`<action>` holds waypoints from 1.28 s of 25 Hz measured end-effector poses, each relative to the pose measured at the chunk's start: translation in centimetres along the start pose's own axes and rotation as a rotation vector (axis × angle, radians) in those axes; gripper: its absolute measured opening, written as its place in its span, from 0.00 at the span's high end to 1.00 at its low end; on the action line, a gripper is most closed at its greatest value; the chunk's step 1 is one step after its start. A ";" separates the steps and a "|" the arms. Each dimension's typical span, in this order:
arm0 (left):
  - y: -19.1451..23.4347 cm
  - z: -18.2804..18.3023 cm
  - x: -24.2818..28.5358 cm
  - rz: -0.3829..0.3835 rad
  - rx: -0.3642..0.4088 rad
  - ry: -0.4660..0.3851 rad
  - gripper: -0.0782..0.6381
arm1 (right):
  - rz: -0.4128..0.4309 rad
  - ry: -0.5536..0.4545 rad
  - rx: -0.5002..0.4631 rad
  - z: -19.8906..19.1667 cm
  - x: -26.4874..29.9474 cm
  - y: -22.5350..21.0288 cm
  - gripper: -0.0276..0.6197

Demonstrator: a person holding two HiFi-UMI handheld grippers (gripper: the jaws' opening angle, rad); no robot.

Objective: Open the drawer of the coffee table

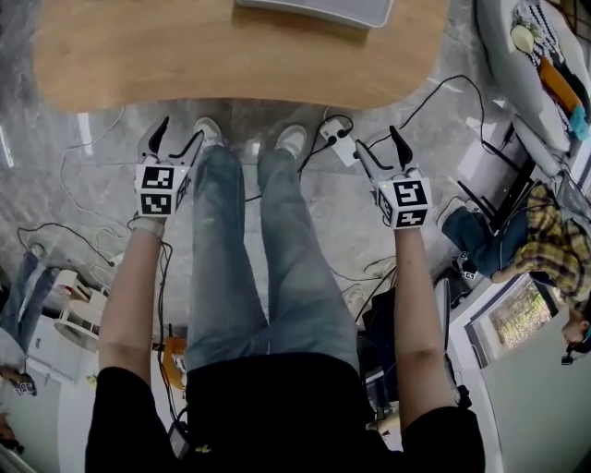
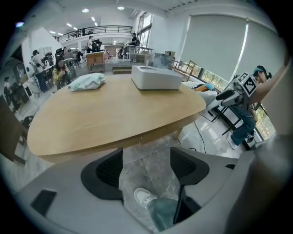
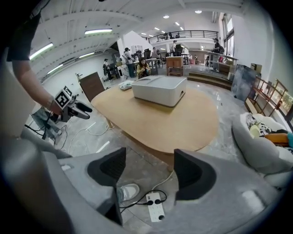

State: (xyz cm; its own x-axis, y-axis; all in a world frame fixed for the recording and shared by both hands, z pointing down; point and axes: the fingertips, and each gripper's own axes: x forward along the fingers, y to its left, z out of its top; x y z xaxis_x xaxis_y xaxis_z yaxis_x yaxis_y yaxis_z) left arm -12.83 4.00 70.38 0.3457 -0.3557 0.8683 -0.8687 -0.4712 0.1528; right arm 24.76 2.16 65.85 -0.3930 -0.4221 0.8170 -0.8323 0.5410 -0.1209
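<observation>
The wooden coffee table (image 1: 231,55) fills the top of the head view, with a grey box (image 1: 319,9) on its far side. Its drawer cannot be made out. Just short of the table's near edge and not touching it, the left gripper (image 1: 182,129) and right gripper (image 1: 378,139) hang over the floor. Both have their jaws spread wide with nothing between them. A white power strip (image 1: 340,143) lies on the floor by that edge, near the right gripper.

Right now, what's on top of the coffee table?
On the coffee table sit a pale grey box and a soft whitish bag. Whatever the box holds or covers is hidden.
</observation>
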 end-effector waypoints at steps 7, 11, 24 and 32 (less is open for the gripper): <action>0.8 -2.5 4.1 0.000 0.045 0.012 0.43 | -0.006 0.056 -0.013 -3.5 3.9 -1.7 0.41; 1.0 -3.0 6.1 -0.001 0.054 0.009 0.43 | -0.007 0.075 -0.022 -4.7 6.2 -2.1 0.38; 2.5 -1.1 10.7 0.011 0.145 -0.079 0.40 | -0.040 0.081 -0.074 -6.5 10.1 -3.3 0.33; 1.7 -0.1 12.2 -0.001 0.093 -0.091 0.40 | -0.040 0.064 -0.068 -6.2 10.7 -4.1 0.33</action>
State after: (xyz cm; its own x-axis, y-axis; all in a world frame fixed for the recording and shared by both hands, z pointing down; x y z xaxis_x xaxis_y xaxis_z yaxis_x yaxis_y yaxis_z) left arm -10.07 -1.07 81.26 0.3806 -0.4253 0.8211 -0.8331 -0.5431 0.1049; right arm 26.43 -0.07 78.61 -0.3323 -0.3986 0.8548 -0.8178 0.5733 -0.0506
